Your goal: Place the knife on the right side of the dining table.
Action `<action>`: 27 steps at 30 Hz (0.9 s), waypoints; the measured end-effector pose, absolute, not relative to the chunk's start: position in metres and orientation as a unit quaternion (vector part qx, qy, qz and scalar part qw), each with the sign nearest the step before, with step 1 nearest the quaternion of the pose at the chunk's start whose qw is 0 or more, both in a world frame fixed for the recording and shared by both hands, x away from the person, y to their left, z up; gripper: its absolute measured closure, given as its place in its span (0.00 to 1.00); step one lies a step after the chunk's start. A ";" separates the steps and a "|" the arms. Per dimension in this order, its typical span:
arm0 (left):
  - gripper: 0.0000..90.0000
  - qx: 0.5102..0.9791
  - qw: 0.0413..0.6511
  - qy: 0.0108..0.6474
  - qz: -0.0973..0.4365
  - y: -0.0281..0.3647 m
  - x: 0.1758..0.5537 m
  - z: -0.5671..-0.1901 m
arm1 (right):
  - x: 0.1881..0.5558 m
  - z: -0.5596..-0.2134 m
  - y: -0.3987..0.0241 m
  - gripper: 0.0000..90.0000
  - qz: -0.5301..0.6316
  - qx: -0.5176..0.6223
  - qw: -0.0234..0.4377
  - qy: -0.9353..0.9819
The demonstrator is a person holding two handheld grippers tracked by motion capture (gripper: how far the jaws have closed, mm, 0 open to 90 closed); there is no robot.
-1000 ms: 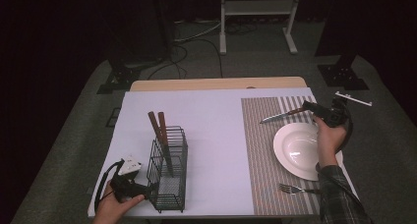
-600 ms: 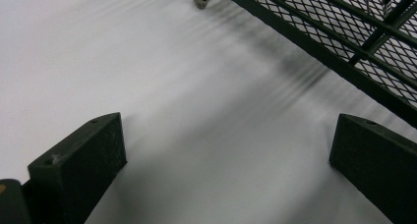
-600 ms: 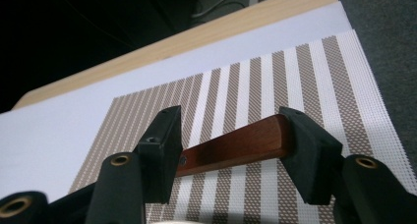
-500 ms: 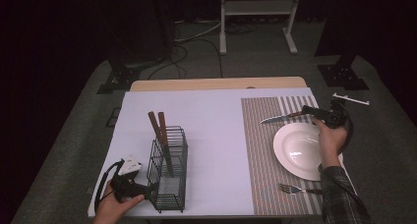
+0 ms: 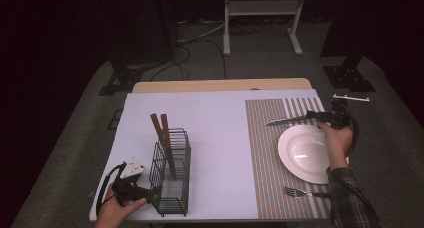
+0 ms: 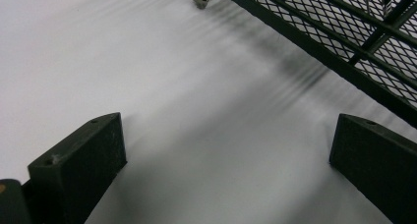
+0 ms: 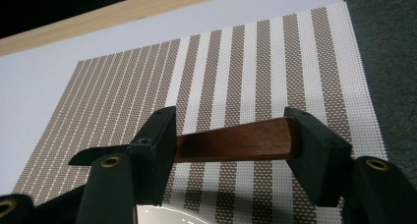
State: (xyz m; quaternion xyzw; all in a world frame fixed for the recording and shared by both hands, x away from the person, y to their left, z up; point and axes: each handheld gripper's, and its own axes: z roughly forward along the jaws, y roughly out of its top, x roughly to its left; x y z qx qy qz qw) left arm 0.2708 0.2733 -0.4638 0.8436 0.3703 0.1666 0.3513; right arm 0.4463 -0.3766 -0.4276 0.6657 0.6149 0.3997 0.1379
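- Holding the knife (image 7: 236, 141) by its wooden handle, my right gripper (image 7: 231, 135) is clamped across it, above the striped mat (image 7: 236, 67) behind the plate (image 5: 310, 153).
- My left gripper (image 6: 226, 160) rests spread apart beside the basket (image 6: 354, 42), gripping nothing.

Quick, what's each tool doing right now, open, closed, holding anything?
Left tool: open, empty, beside the wire basket.
Right tool: closed on the knife by its wooden handle.

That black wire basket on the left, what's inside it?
In the wire basket, two wooden handles stick up and lean toward the table's left. Their lower ends sit behind the mesh, so what kind of utensils they are cannot be told. The left gripper rests beside the basket, jaws open.
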 end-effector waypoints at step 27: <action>0.00 0.844 0.351 0.370 0.167 0.273 0.271 -0.464 | 0.458 -0.432 -0.375 0.40 0.326 0.675 0.136 0.648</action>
